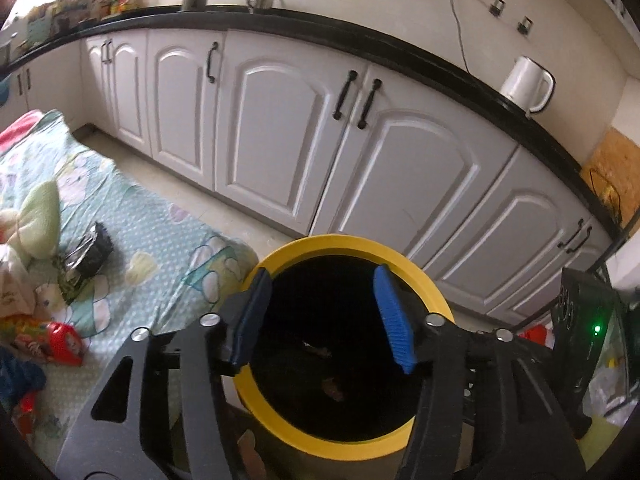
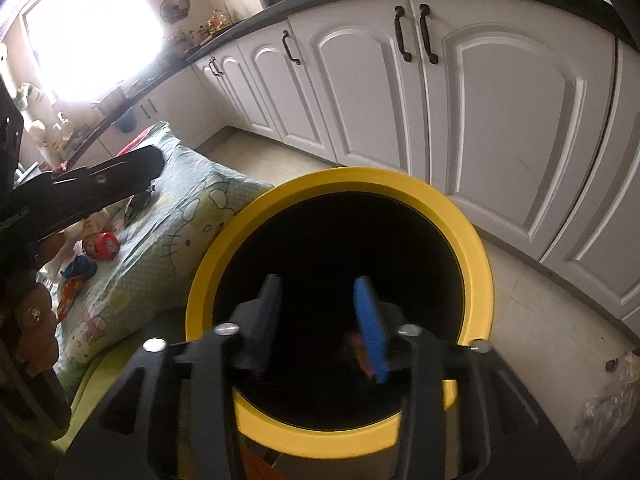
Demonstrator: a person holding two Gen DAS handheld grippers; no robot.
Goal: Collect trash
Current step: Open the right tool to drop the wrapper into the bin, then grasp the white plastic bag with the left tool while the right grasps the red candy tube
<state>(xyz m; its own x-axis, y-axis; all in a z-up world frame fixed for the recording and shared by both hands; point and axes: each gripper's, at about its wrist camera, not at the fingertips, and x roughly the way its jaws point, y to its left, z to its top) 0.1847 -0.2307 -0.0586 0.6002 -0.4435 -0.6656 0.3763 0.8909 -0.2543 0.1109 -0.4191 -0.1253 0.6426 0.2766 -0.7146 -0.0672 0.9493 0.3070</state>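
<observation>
A bin with a yellow rim [image 1: 344,242] [image 2: 360,176] and a dark inside stands on the floor. My left gripper [image 1: 322,276] hangs open over its mouth with nothing between the fingers. Small scraps [image 1: 332,386] lie at the bottom. My right gripper [image 2: 318,282] is also over the mouth, jaws apart. A blurred pinkish scrap [image 2: 354,342] shows beside its blue finger [image 2: 370,328]; whether it touches, I cannot tell. More trash lies on the patterned sheet [image 1: 160,240]: a black wrapper [image 1: 90,252], a red wrapper [image 1: 64,344] [image 2: 102,245] and a blue scrap [image 2: 80,270].
White cabinets [image 1: 280,128] under a black countertop [image 1: 360,36] run behind the bin. A white kettle [image 1: 526,84] stands on the counter. A clear plastic bag [image 2: 608,404] lies on the floor at right. A hand [image 2: 32,332] holds the other gripper's body [image 2: 100,184] at left.
</observation>
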